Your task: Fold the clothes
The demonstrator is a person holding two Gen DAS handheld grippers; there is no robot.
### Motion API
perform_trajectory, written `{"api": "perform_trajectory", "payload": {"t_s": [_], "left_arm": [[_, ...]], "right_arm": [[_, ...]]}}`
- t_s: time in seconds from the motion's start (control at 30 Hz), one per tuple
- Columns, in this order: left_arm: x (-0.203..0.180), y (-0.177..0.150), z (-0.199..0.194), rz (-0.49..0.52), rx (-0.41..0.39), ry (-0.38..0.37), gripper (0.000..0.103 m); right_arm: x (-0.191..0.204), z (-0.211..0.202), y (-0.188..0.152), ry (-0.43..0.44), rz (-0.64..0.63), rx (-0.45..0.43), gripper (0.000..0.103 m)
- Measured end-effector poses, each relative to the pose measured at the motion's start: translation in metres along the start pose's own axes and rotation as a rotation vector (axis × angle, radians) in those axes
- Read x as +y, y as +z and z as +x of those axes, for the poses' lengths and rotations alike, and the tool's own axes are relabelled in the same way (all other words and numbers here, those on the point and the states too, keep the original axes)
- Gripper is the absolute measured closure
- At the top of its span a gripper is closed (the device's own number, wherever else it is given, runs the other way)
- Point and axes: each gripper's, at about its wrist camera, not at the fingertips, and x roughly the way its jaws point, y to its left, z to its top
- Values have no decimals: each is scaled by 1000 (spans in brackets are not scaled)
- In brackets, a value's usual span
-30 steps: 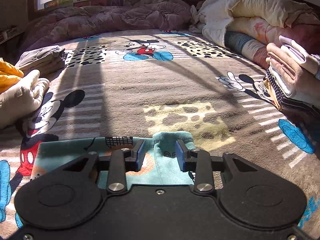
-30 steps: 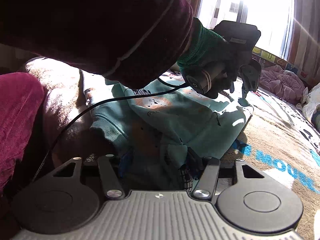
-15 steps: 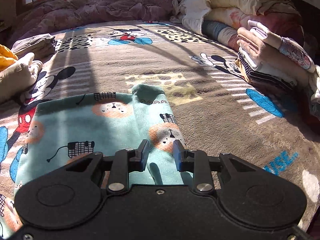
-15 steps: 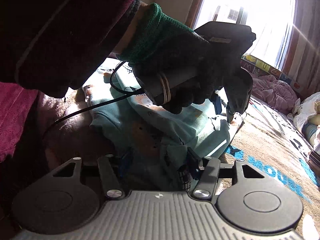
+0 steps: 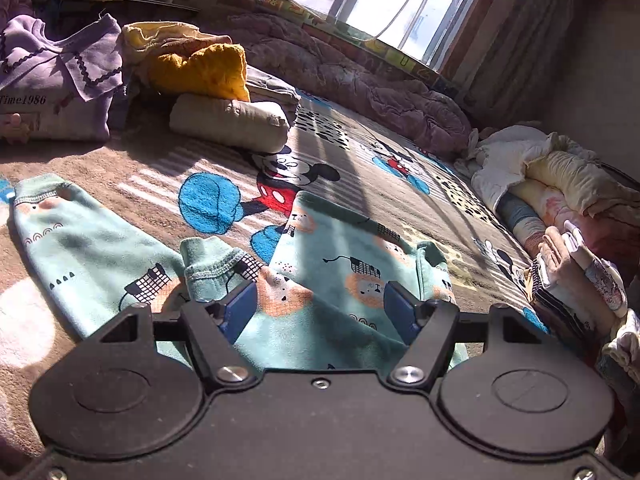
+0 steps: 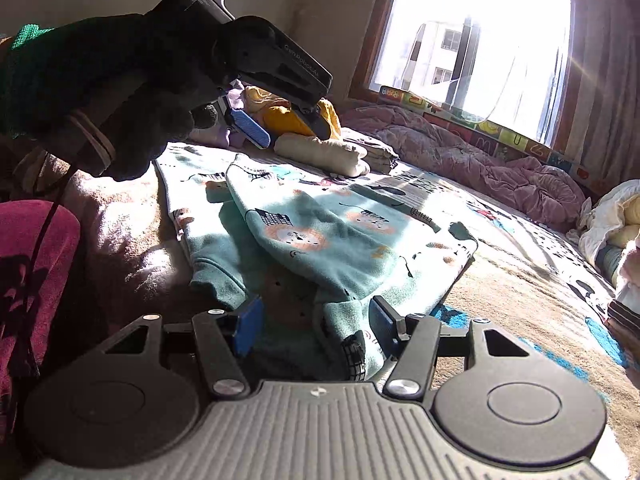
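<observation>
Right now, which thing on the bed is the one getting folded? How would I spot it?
Find the big cartoon-mouse blanket covering the bed. Nearest the grippers lies the mint-green garment, one sleeve stretched out to the side. Only it has orange lion faces and little black carts; the clothes beyond it are plain yellow, cream or purple.

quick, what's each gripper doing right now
left gripper: open, jaws just opened, holding nothing
right gripper: partly open around a fold of the teal garment; grip cannot be told

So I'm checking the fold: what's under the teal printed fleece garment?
Under the teal printed fleece garment lies the brown cartoon-print blanket; whatever sits beneath its folded layers is covered.
</observation>
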Motion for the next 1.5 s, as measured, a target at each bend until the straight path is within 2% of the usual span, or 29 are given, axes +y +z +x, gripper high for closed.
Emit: {"api": "perform_trajectory", "payload": {"t_s": [0.2,0.3,0.37,0.4,0.43,0.47,0.5,0.57,0.77,0.97,1.17,1.5], "left_arm": [[51,-11,8,-207,13,7,35],[58,-13,22,-231,14,29,38],[57,-11,31,-219,5,28,44],[57,-10,35,-213,2,28,49],[56,-8,39,-206,-4,28,63],[55,-5,43,-201,-4,28,72],[54,-2,46,-199,2,27,89],[49,5,48,-191,-4,-21,99],[-8,38,45,-119,-57,-208,100],[-69,61,71,-75,-46,-313,100],[-122,59,117,-8,9,-285,100],[-175,17,184,210,99,-154,101]], "right_arm": [[-6,11,3,-7,45,4,41],[-8,18,2,1,68,22,40],[-9,24,1,6,82,39,40],[-8,25,0,5,82,44,40],[-8,26,-1,5,80,45,40],[-8,27,-1,5,81,45,40],[-9,28,-1,5,83,44,40],[-10,30,-3,11,84,56,39],[-12,30,-5,23,93,58,37],[-20,30,-6,46,133,60,37],[-19,28,-6,62,125,57,36],[-22,28,-8,88,171,64,34]]}}
